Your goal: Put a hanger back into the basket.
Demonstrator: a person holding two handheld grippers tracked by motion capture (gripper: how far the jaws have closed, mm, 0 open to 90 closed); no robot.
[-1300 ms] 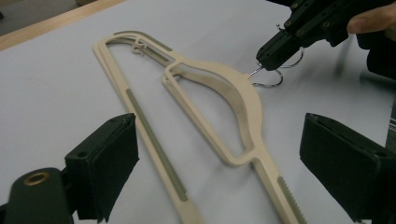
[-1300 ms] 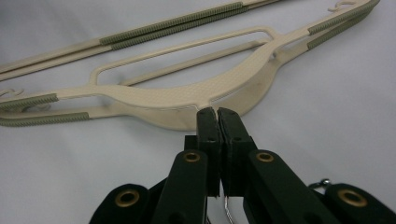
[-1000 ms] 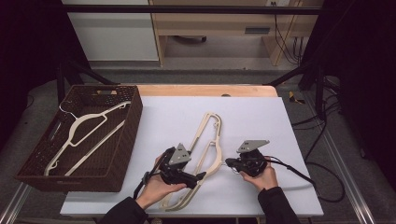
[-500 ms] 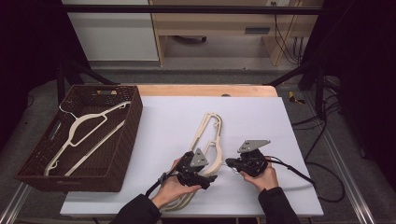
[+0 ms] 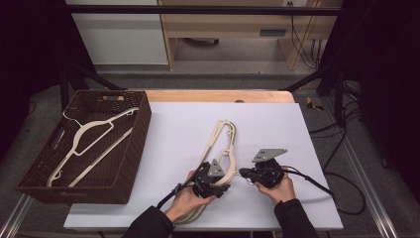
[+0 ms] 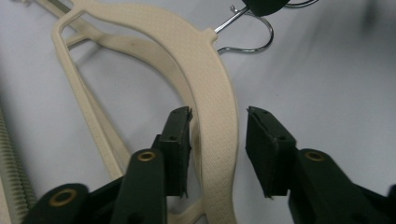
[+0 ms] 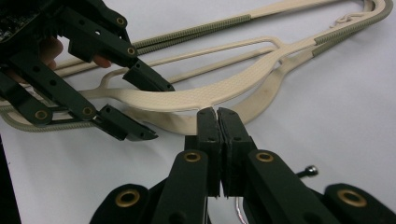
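Left claw (image 6: 218,140) moved right, now spread astride top hanger (image 6: 212,88); right claw (image 7: 218,122) unmoved, pinching hook (image 6: 243,28).

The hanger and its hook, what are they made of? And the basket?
The hanger looks like cream plastic, matte, with a fine moulded grid texture. Its hook looks like metal wire, thin and shiny silver. The basket seems woven, wicker or plastic weave, dark brown with a ribbed wall.

No readable text, label, brand, number or sign anywhere: none on hangers (image 5: 222,144), basket (image 5: 126,163), counter (image 5: 188,124) or either gripper's black jaws.
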